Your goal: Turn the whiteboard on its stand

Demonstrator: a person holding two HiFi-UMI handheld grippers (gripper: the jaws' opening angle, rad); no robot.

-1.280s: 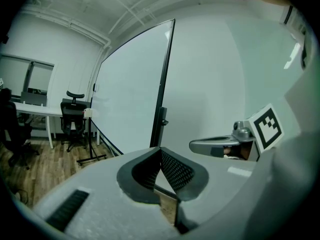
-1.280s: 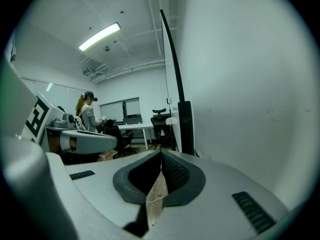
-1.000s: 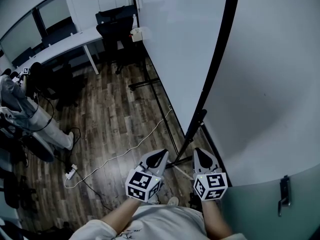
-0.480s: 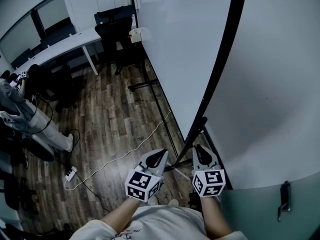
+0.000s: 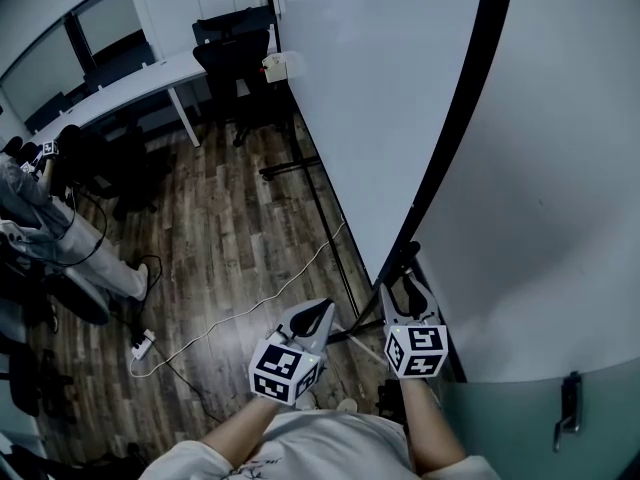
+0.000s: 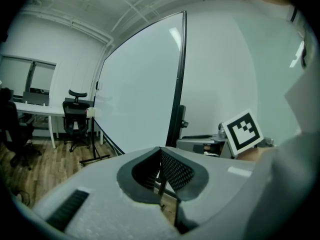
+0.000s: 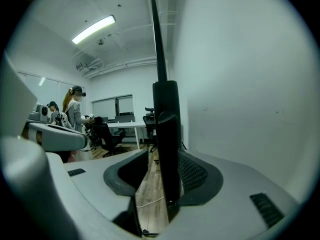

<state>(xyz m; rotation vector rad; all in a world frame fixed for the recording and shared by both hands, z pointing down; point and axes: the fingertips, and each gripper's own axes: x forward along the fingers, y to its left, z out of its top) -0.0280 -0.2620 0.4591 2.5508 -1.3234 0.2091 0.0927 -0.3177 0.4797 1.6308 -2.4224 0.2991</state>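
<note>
The whiteboard [image 5: 540,198] fills the right of the head view, its black frame edge [image 5: 455,128] running down to a black bracket [image 5: 400,258] on the stand. My right gripper [image 5: 405,286] is at that bracket. In the right gripper view its jaws have just been opening and stand apart around the black frame post [image 7: 166,134], with floor showing in the gap on the left. My left gripper [image 5: 312,313] hangs beside it to the left, short of the stand, jaws [image 6: 160,169] together and holding nothing.
A second white panel [image 5: 370,78] on a black stand [image 5: 290,168] lies farther back on the left. A white cable [image 5: 250,303] and power strip [image 5: 140,346] cross the wood floor. A desk [image 5: 130,88], office chairs and a seated person [image 5: 40,218] are at the left.
My right gripper has moved forward to the bracket and its jaws have opened around the frame post. The left gripper has barely shifted.
</note>
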